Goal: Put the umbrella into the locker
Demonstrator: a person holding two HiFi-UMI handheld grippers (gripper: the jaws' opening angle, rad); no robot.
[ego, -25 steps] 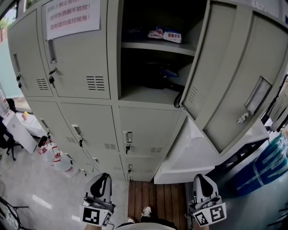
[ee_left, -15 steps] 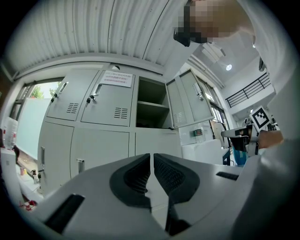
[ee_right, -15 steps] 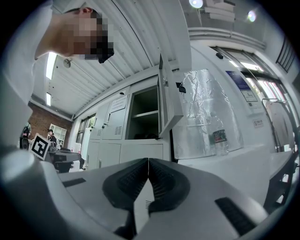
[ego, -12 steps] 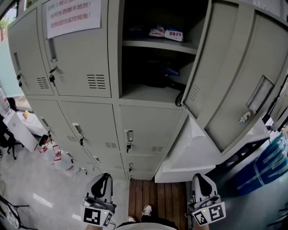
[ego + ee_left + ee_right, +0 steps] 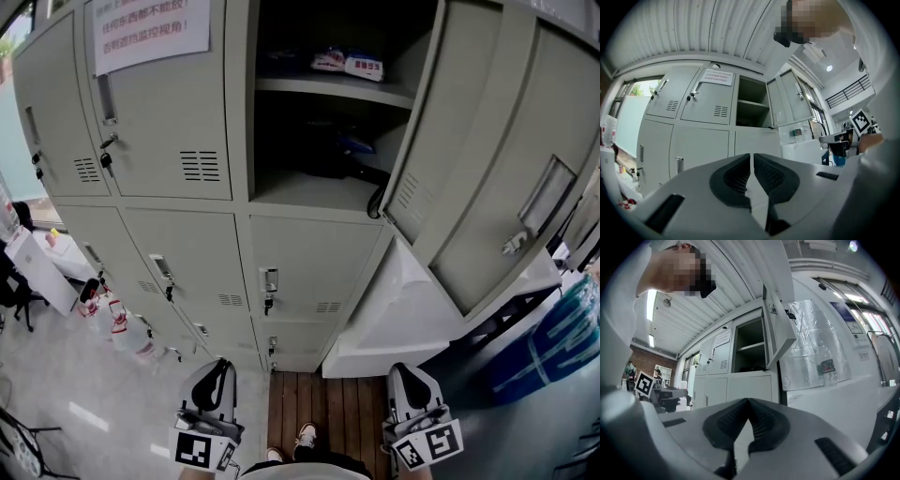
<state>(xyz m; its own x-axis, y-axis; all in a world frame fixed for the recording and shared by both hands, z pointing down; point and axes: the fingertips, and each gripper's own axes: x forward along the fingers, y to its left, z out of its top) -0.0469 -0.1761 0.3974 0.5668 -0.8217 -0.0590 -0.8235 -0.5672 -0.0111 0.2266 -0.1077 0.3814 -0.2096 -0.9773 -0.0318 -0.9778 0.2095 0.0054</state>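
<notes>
Seen from above, a bank of grey lockers [image 5: 178, 225] fills the scene. At the far left, spray bottles [image 5: 120, 330] stand on the pale floor. Above them, a closed locker door carries a paper notice [image 5: 150, 34] with red print.

Low in the picture, left of centre, the left gripper [image 5: 217, 367] points level toward the lockers. Its fingers are drawn together with only a hairline gap, and nothing is between them.

In the centre, one upper locker compartment [image 5: 319, 192] stands open. Small packets [image 5: 349, 64] lie on its upper shelf. The dark umbrella [image 5: 342, 161] lies on the lower shelf, well inside. Its curved handle [image 5: 375, 202] hooks over the shelf's front edge at the right corner. Below, the person's shoes [image 5: 306, 437] stand on a patch of wooden boards [image 5: 323, 405].

To the right, the open locker door [image 5: 487, 159] swings out wide. Beneath it the right gripper [image 5: 401, 371] also points level, its fingers fully closed and empty, well apart from the umbrella. A white counter [image 5: 394, 319] sits beside it.
</notes>
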